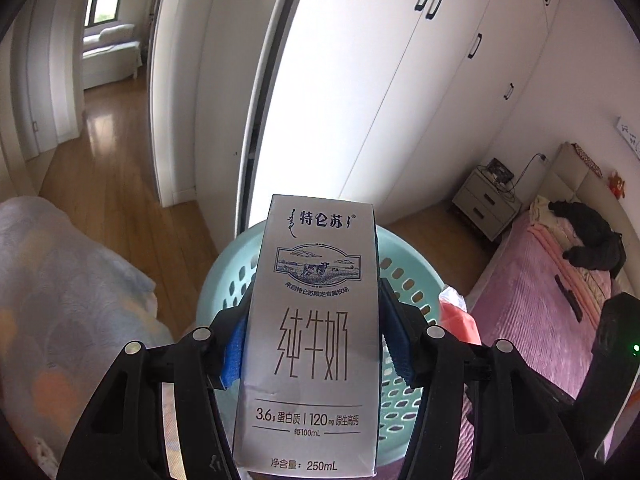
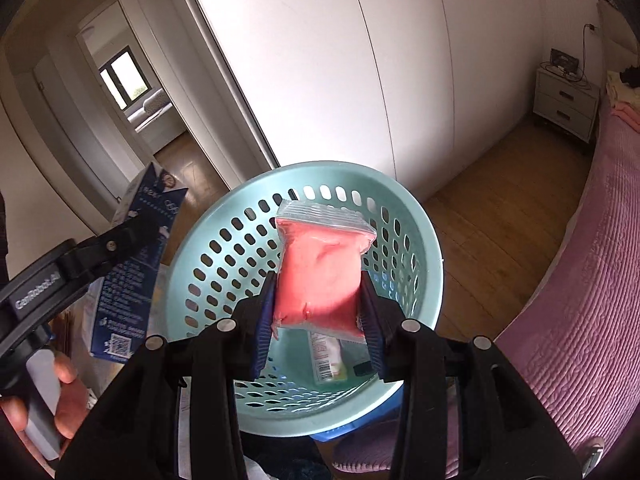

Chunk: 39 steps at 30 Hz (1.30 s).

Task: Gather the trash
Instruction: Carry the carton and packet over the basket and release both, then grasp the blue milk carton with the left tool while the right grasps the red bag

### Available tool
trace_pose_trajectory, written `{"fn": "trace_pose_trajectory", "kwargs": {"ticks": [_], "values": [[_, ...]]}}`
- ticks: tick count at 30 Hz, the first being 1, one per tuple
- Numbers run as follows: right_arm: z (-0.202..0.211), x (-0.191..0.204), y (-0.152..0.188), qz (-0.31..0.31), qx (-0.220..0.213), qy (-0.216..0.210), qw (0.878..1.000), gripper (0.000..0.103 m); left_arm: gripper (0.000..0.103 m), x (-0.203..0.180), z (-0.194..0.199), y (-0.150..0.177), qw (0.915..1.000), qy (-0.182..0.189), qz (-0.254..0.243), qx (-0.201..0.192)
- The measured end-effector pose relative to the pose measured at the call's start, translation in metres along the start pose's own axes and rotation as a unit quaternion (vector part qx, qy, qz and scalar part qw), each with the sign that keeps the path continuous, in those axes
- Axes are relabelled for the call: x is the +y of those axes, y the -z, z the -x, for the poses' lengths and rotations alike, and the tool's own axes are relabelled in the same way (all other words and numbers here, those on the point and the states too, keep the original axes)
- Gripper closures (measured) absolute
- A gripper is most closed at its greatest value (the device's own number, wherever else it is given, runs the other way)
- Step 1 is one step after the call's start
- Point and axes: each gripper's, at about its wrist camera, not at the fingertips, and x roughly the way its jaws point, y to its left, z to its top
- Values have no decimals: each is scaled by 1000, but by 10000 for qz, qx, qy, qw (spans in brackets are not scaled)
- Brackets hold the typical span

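My left gripper point(image 1: 310, 336) is shut on a silver milk carton point(image 1: 312, 328) and holds it upright over the near rim of a light green perforated basket point(image 1: 404, 280). My right gripper point(image 2: 318, 312) is shut on a pink plastic packet point(image 2: 320, 276) and holds it above the basket point(image 2: 224, 264). In the right wrist view the left gripper point(image 2: 120, 240) and the carton's blue side point(image 2: 132, 280) show at the left of the basket. A small wrapper with a barcode point(image 2: 328, 356) lies on the basket's bottom. The pink packet also shows in the left wrist view point(image 1: 460, 320).
A bed with a pink cover point(image 2: 580, 300) runs along the right. A white wardrobe point(image 1: 400, 80) stands behind the basket. A bedside cabinet point(image 1: 486, 204) is at the far wall. A pale blanket point(image 1: 60, 300) lies at the left. Wooden floor point(image 1: 112, 168) leads through a doorway.
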Motion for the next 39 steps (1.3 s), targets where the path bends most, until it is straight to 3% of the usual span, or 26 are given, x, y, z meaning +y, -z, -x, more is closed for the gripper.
{"fn": "trace_pose_trajectory", "kwargs": {"ticks": [4,7,12,20,28,35,39], "values": [[-3,1,-4,40,-5,-1,10000,65,35,1,-4,2,10000,-85,-8,-9],[-3,2,-6,74,-38,40,10000,54,35,4,6,3,10000,-7,-8,-60],[11,1,-7,55,-149,-8,9999,54,35,7,34,7,9996,63,-65,-257],[46,23,-2,182,-312,-310,9989,54,35,-4,105,20,9958,-17,-461,-794],[95,77,11,669,-631,-819,9924,54,35,12,188,37,9900,-242,-465,-1311],[115,138,42,1266,-599,-1320,9813,52,35,63,250,67,9847,-882,-135,-1494],[117,167,63,1539,-472,-1495,9756,52,35,107,273,92,9788,-1517,112,-1372]]}}
